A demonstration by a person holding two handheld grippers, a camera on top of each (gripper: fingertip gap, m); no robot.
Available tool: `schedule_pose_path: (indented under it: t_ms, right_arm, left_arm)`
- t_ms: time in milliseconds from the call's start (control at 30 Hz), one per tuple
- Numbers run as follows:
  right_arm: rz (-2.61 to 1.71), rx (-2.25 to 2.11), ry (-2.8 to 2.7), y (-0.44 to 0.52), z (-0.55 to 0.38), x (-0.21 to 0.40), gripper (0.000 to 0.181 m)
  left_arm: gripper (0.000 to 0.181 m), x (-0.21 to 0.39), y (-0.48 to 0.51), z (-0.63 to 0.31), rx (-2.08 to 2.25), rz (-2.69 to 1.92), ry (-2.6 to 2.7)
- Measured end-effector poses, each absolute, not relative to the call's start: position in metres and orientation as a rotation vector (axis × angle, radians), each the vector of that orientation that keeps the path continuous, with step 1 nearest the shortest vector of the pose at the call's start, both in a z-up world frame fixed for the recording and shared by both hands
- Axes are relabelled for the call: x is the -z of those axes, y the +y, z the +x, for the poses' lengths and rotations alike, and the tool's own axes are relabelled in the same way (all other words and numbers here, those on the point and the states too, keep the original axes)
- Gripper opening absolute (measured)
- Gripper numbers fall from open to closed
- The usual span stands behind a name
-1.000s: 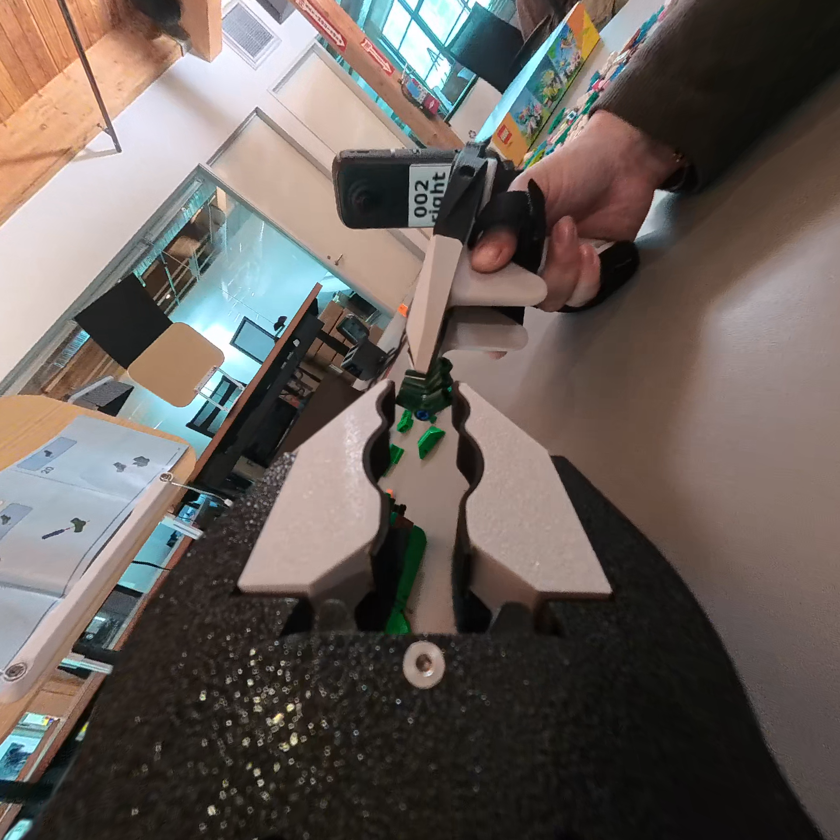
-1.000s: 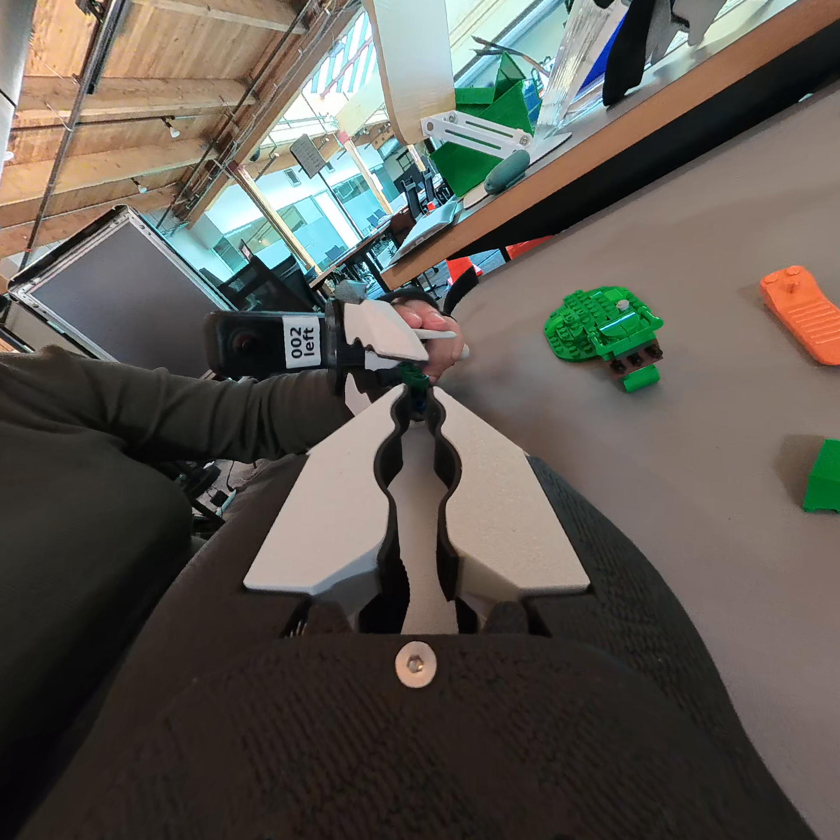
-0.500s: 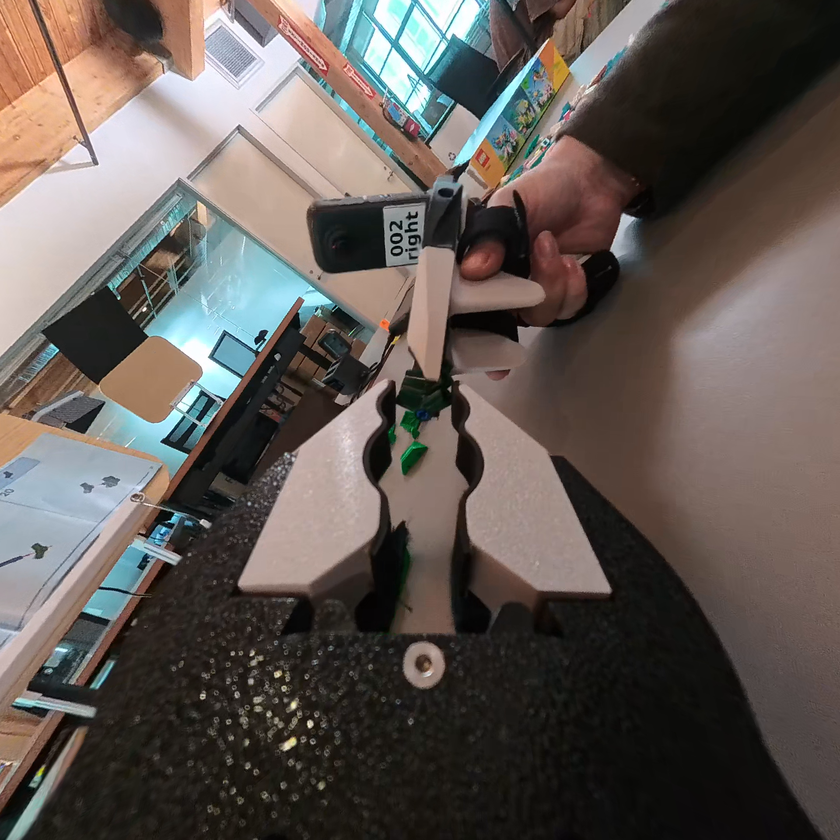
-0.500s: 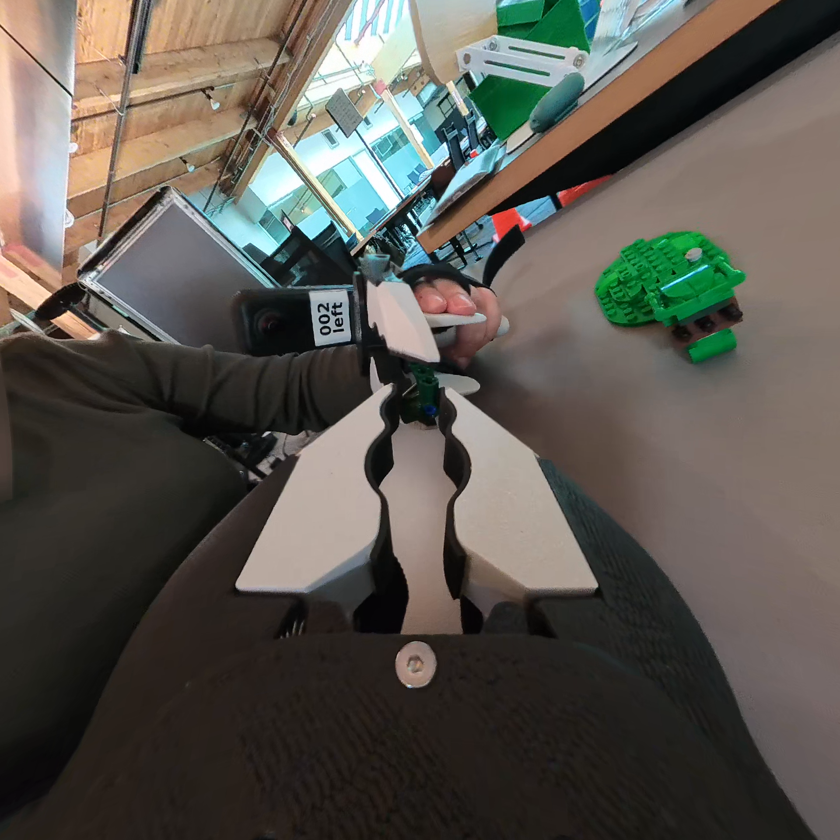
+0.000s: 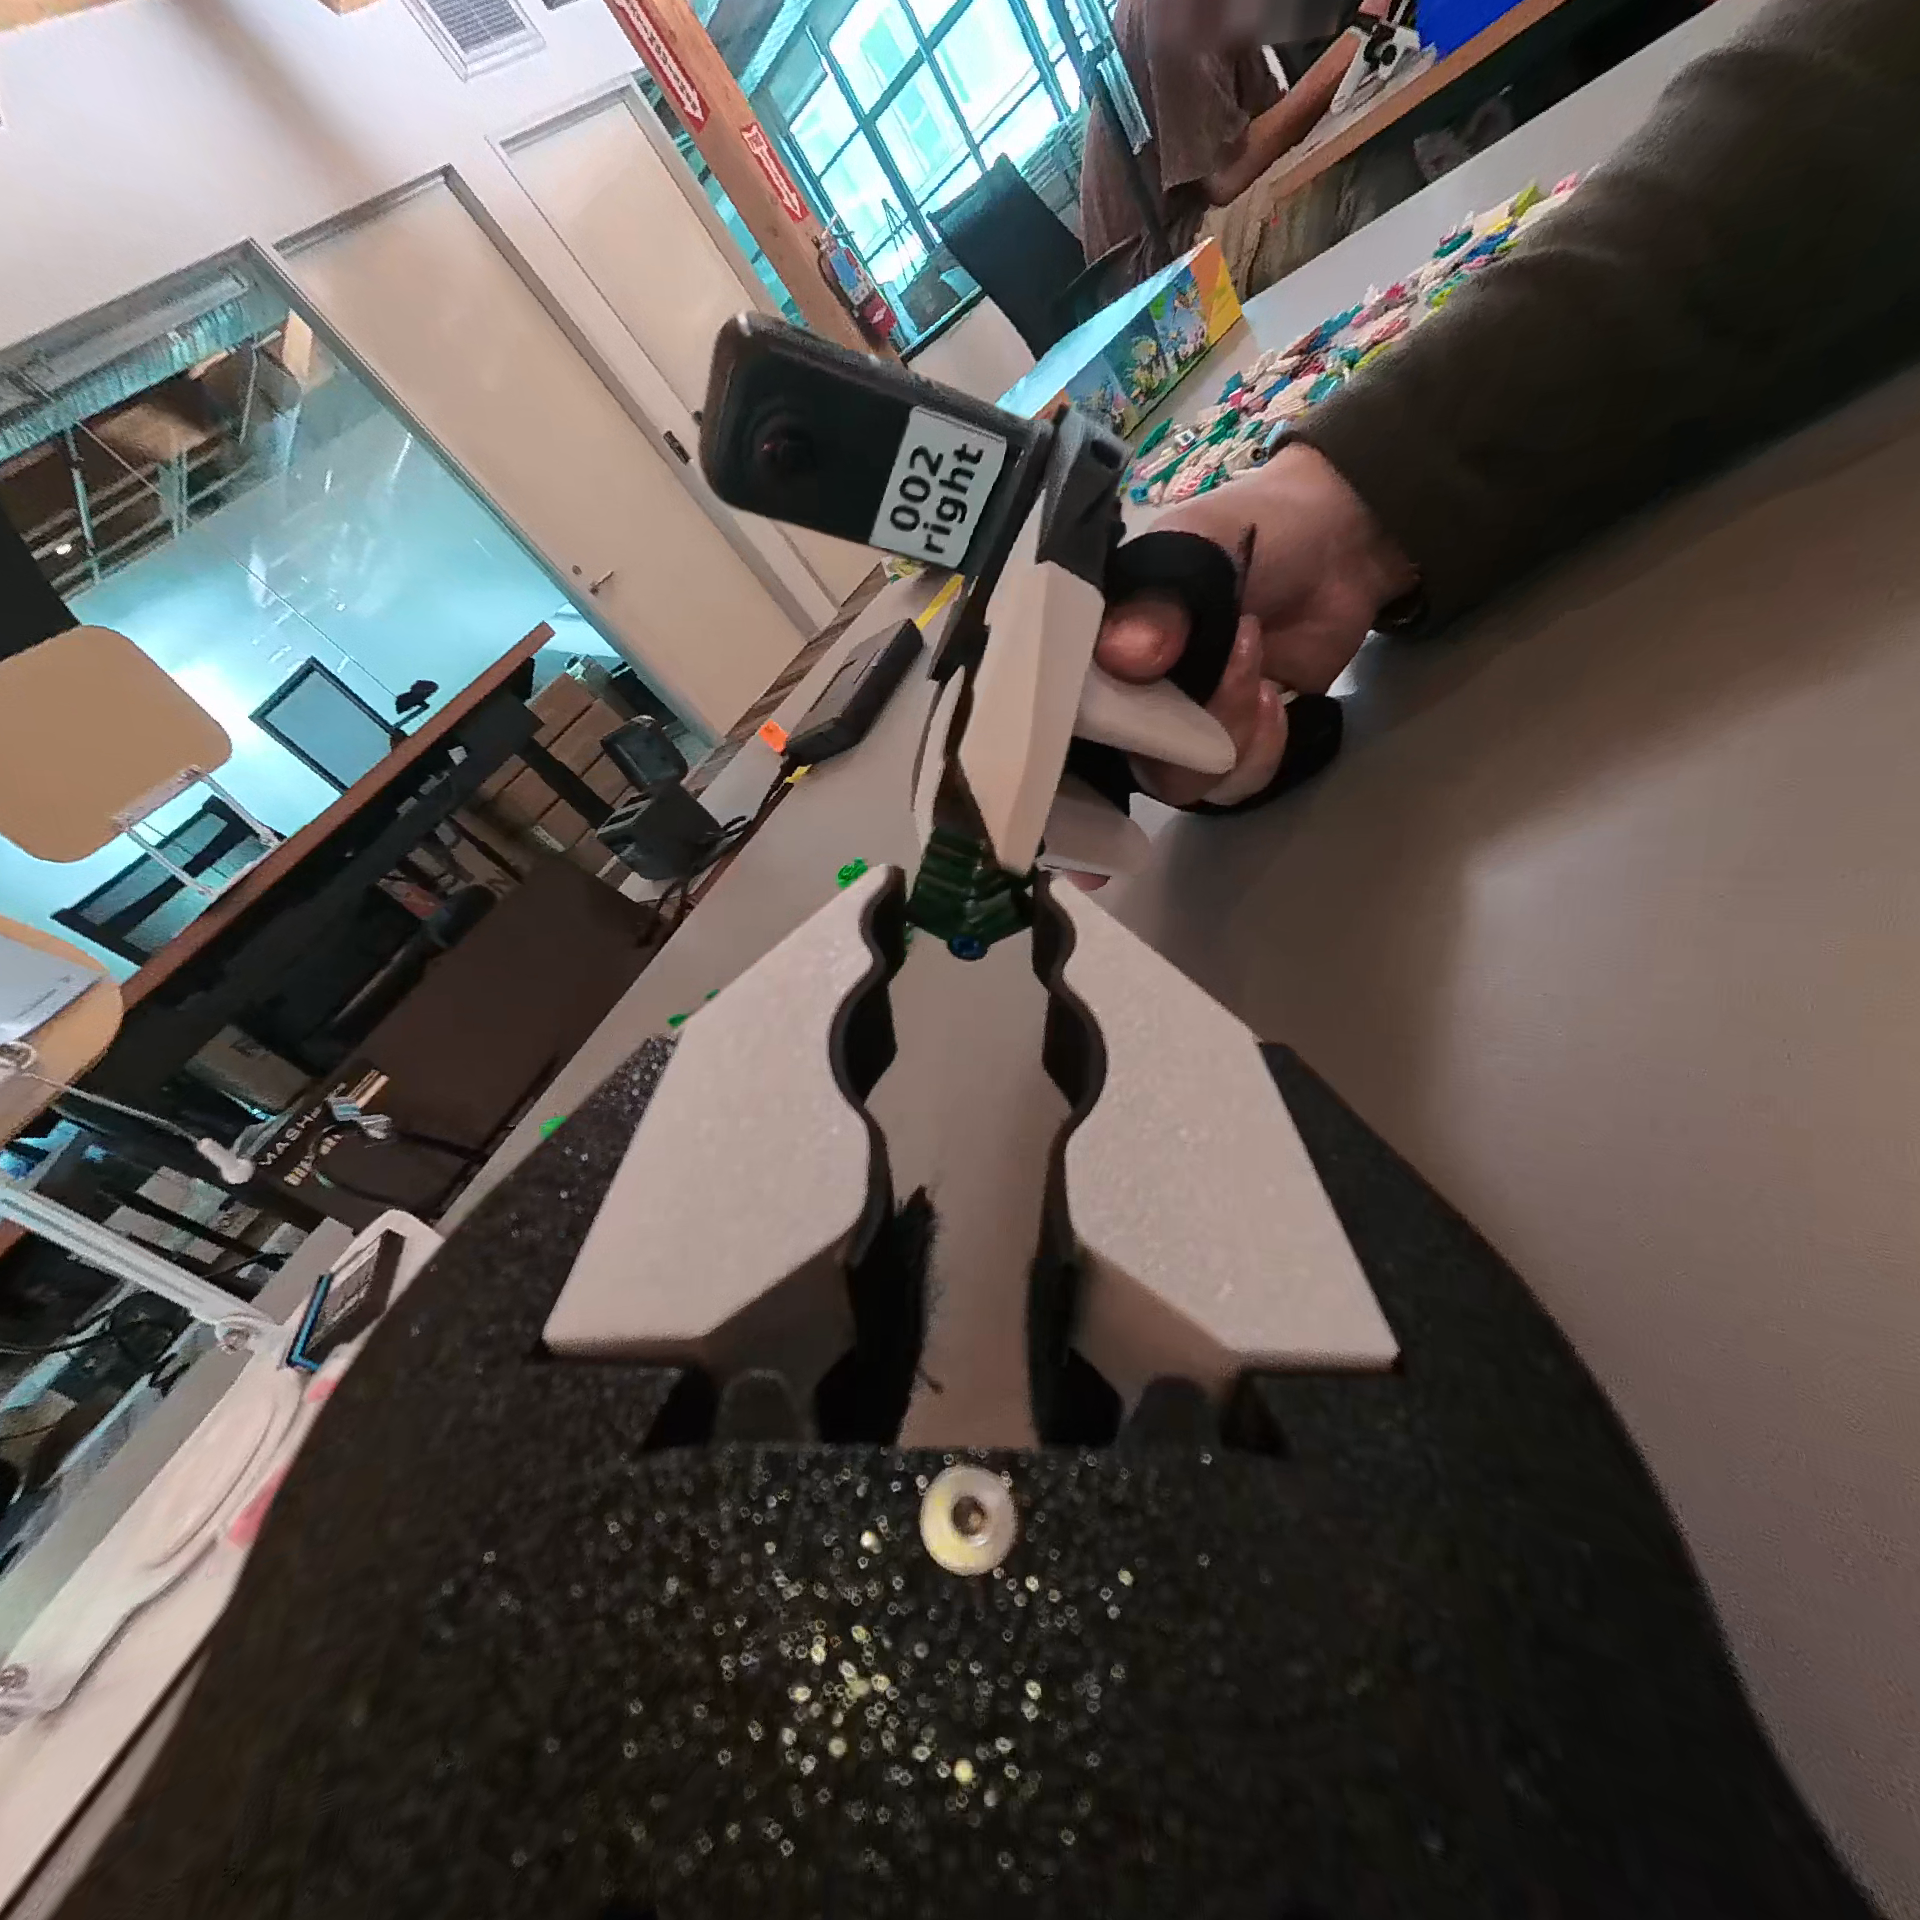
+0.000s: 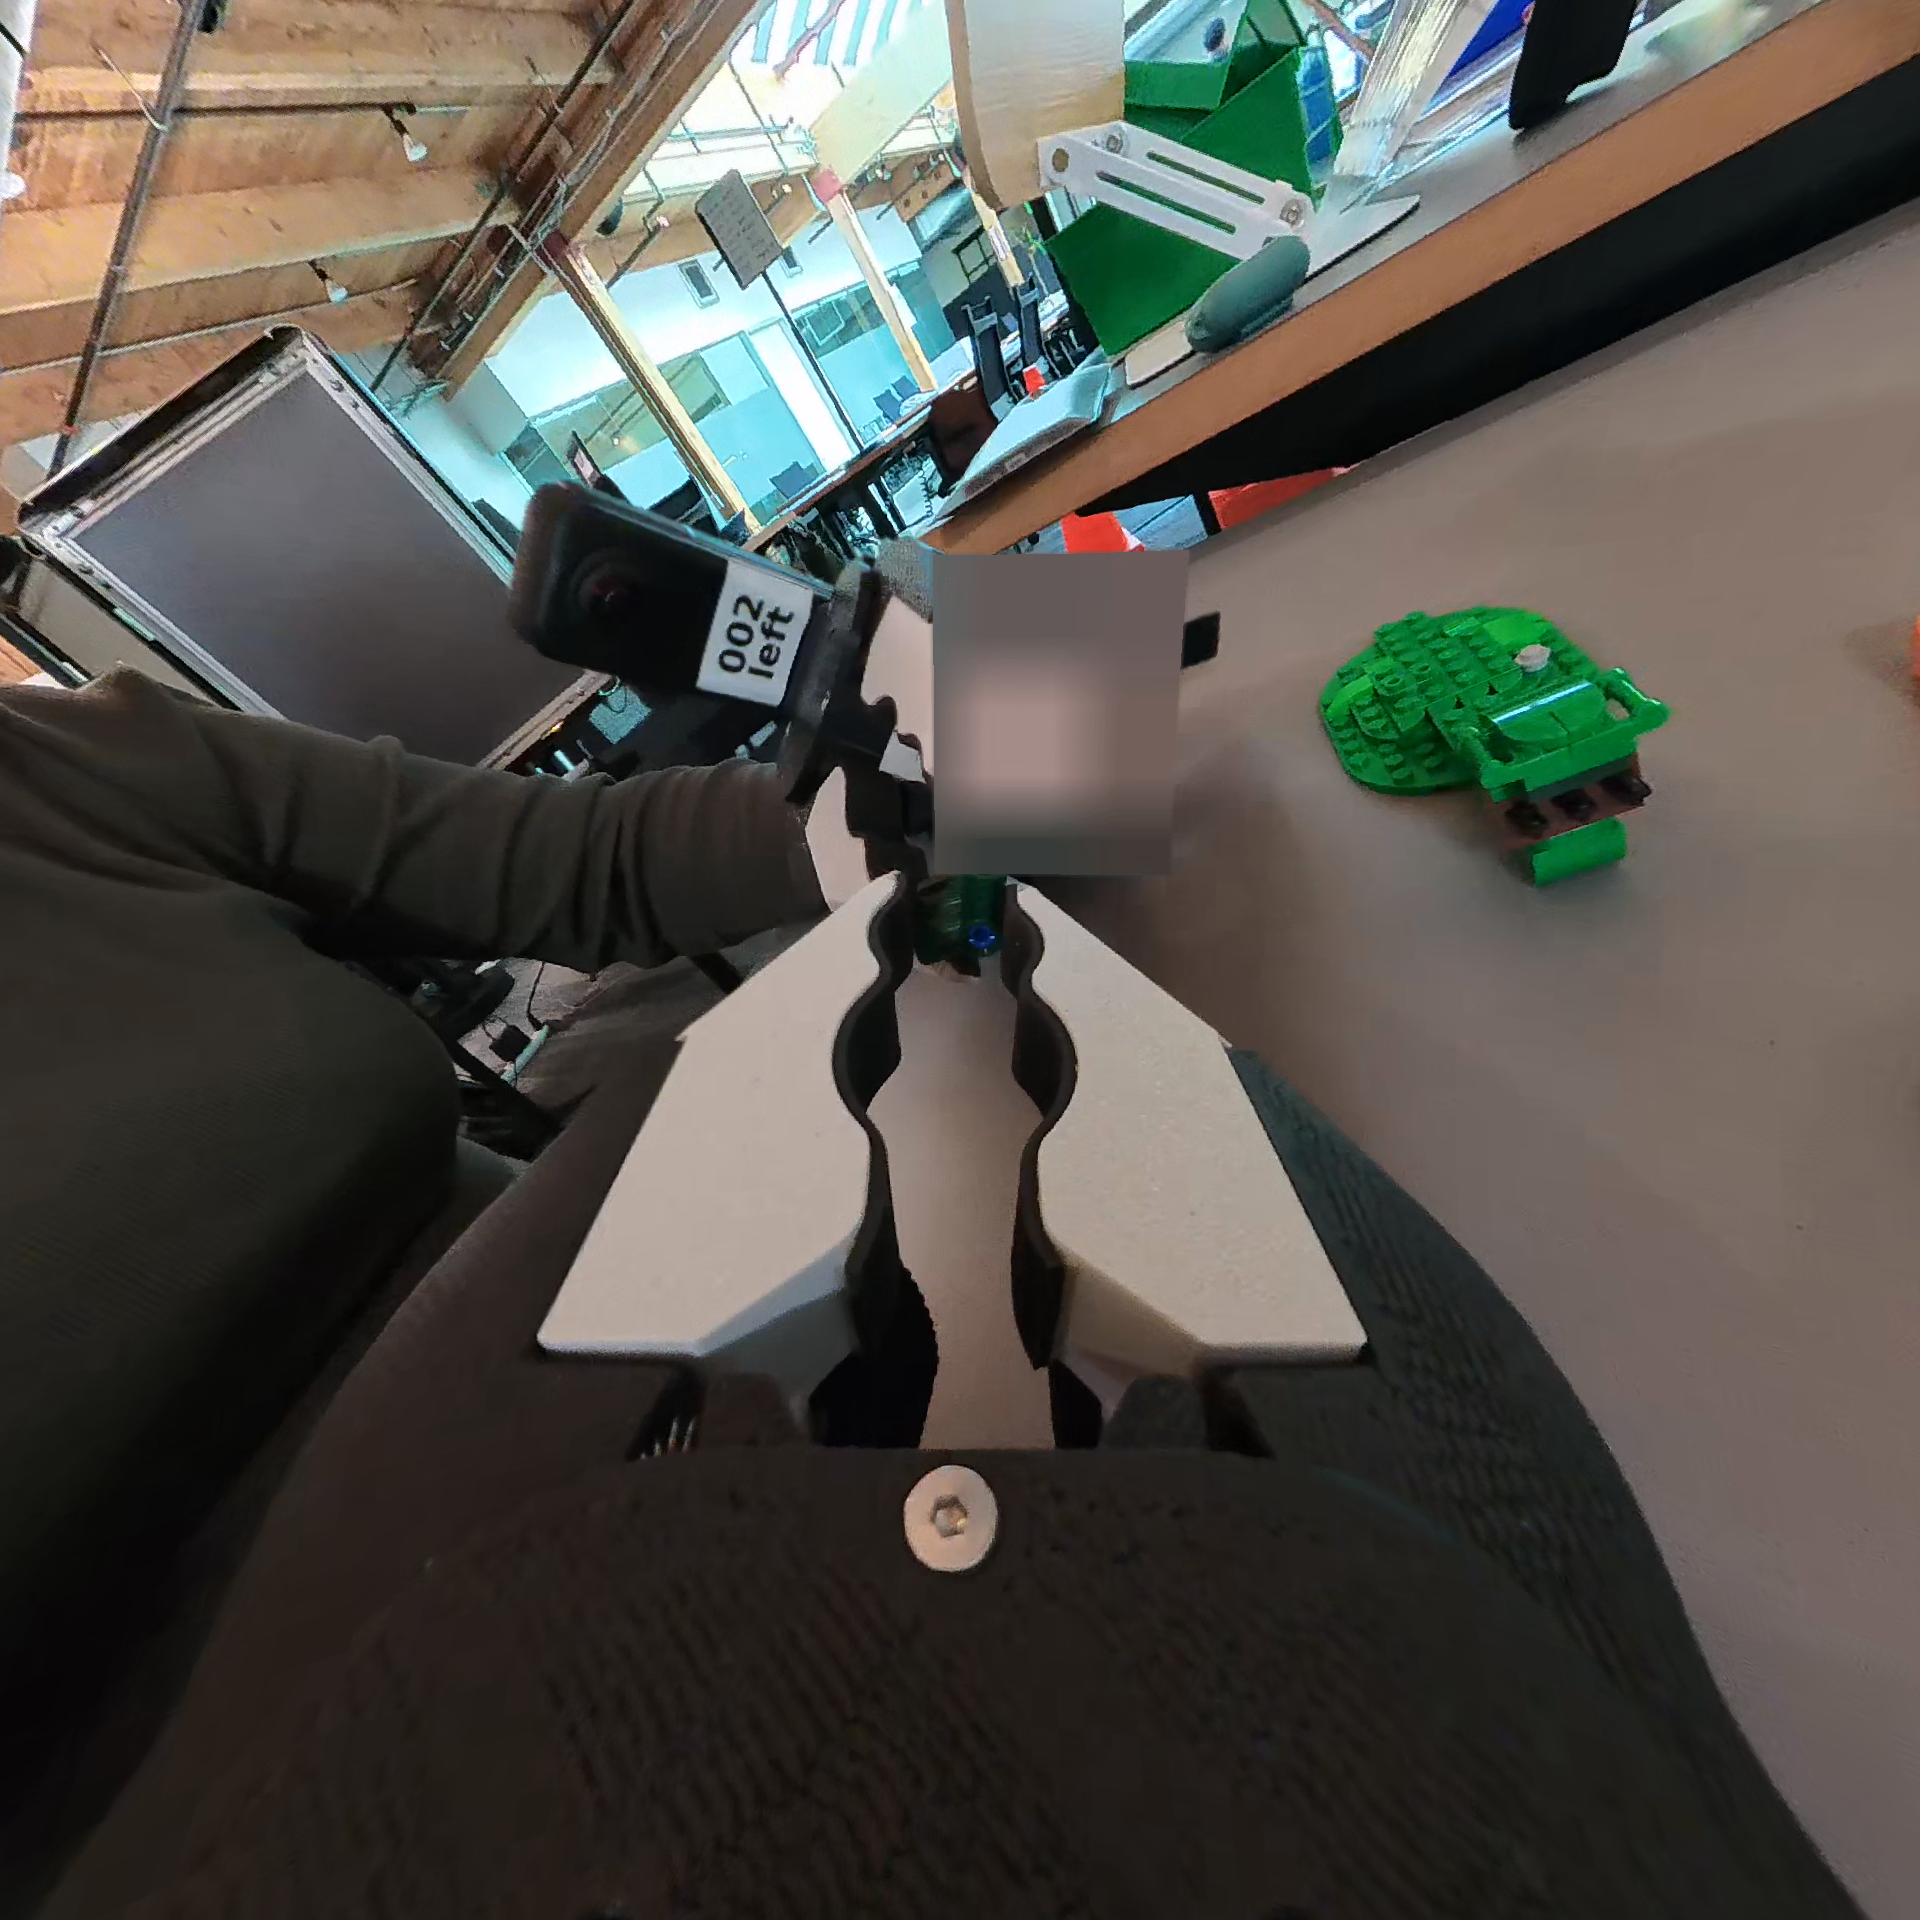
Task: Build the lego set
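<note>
A small dark green lego assembly with a blue pin is held in the air between both grippers, tip to tip. My left gripper is shut on its near end. The right gripper comes in from above and pinches its far end, with a hand on the handle. In the right wrist view my right gripper is shut on the same assembly; the left gripper's tips are behind a blurred patch. A bigger green lego build on a brown base lies on the grey table to the right.
A lego box and several loose coloured pieces lie at the table's far end. Small green bricks and a black device lie beyond the grippers. An orange piece shows at the right edge. A wooden ledge borders the table. My two grippers' fingertips are within a few centimetres of each other. From either gripper's tips it is about 20 cm to the orange piece.
Both grippers have swung round together while keeping hold of the small green assembly. The green build has drifted right in the right wrist view. The loose green bricks have left the gap between the left fingers.
</note>
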State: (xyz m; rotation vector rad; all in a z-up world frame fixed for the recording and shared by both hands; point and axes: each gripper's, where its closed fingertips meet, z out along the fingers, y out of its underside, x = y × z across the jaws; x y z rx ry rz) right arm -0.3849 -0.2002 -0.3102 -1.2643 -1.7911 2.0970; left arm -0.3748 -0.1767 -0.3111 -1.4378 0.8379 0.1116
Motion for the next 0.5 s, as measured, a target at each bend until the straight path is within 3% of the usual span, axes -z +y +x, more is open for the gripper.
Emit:
schedule_pose_path:
  t_ms: [500]
  right_arm:
    - [-1.378,-2.238,-1.761,-0.1975,-0.3860,0.3088,0.008]
  left_arm:
    - [0.022,0.3104,-0.1756,-0.3732,-0.306,-1.362,0.924]
